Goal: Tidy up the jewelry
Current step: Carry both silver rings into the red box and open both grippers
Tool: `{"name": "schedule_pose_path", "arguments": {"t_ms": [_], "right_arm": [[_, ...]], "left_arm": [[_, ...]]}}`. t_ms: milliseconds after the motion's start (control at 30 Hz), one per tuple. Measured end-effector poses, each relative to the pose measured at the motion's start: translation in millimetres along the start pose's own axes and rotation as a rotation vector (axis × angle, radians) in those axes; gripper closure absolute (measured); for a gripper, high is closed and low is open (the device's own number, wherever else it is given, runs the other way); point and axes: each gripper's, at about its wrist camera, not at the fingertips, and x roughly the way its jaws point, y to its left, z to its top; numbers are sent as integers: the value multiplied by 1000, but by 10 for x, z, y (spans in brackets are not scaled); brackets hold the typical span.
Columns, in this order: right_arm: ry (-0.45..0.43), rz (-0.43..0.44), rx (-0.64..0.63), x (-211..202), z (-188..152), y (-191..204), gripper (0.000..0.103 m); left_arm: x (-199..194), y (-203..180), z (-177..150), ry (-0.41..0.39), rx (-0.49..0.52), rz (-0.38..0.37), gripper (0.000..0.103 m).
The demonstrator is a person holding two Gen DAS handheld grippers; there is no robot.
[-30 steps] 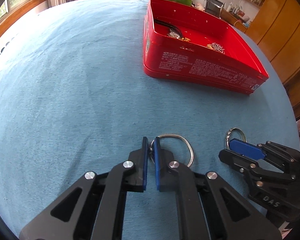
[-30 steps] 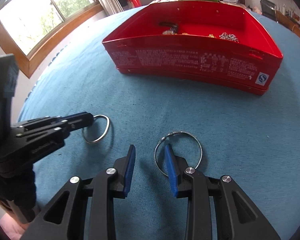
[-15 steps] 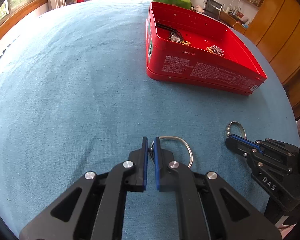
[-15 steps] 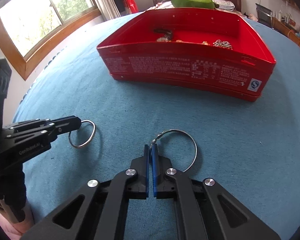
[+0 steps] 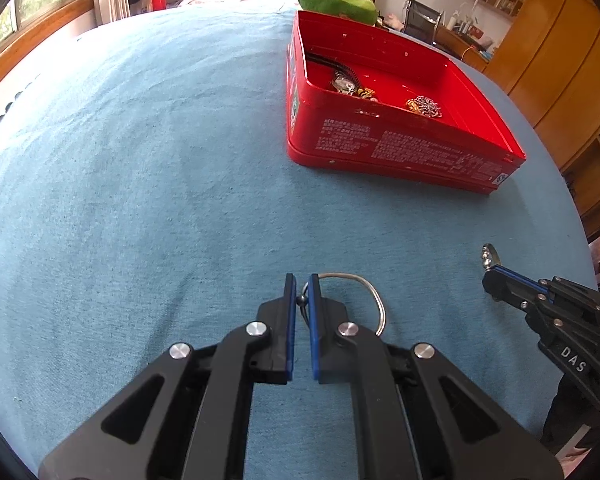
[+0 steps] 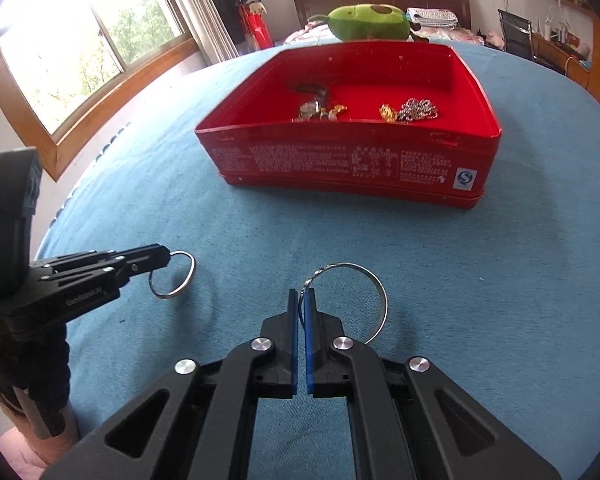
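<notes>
My left gripper (image 5: 302, 285) is shut on a silver bangle (image 5: 374, 290) and holds it above the blue cloth; it shows at the left of the right wrist view (image 6: 165, 258) with the bangle (image 6: 180, 289) hanging from its tips. My right gripper (image 6: 301, 300) is shut on a second silver bangle (image 6: 374, 286), lifted off the cloth; it shows at the right of the left wrist view (image 5: 494, 276) with the bangle's beaded end (image 5: 489, 257) sticking out. The open red tin (image 5: 380, 148) ahead holds a watch (image 5: 344, 84) and chains (image 5: 424, 106).
A blue cloth (image 5: 140, 180) covers the round table. A green avocado plush (image 6: 366, 22) lies behind the tin (image 6: 340, 164). A window is at the left, wooden cabinets (image 5: 560, 60) at the right, and a bed and chair are beyond.
My right gripper closed on its bangle and lifted it. Both grippers rose and came nearer the red tin, each carrying a bangle.
</notes>
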Motion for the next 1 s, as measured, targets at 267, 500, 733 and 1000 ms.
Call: {"name": "schedule_pose_path", "arguments": {"t_ms": [267, 500, 733, 1000], "right_arm": [[-35, 12, 15, -193, 41, -63, 101], [-73, 4, -5, -367, 166, -71, 101], [-93, -2, -25, -472, 307, -81, 101], [-108, -14, -40, -525, 587, -96, 101]], "left_arm": [[-116, -65, 23, -14, 16, -14, 99], [-229, -258, 121, -32, 54, -20, 99], [-377, -409, 271, -72, 82, -23, 99], [-470, -576, 639, -132, 83, -5, 99]]}}
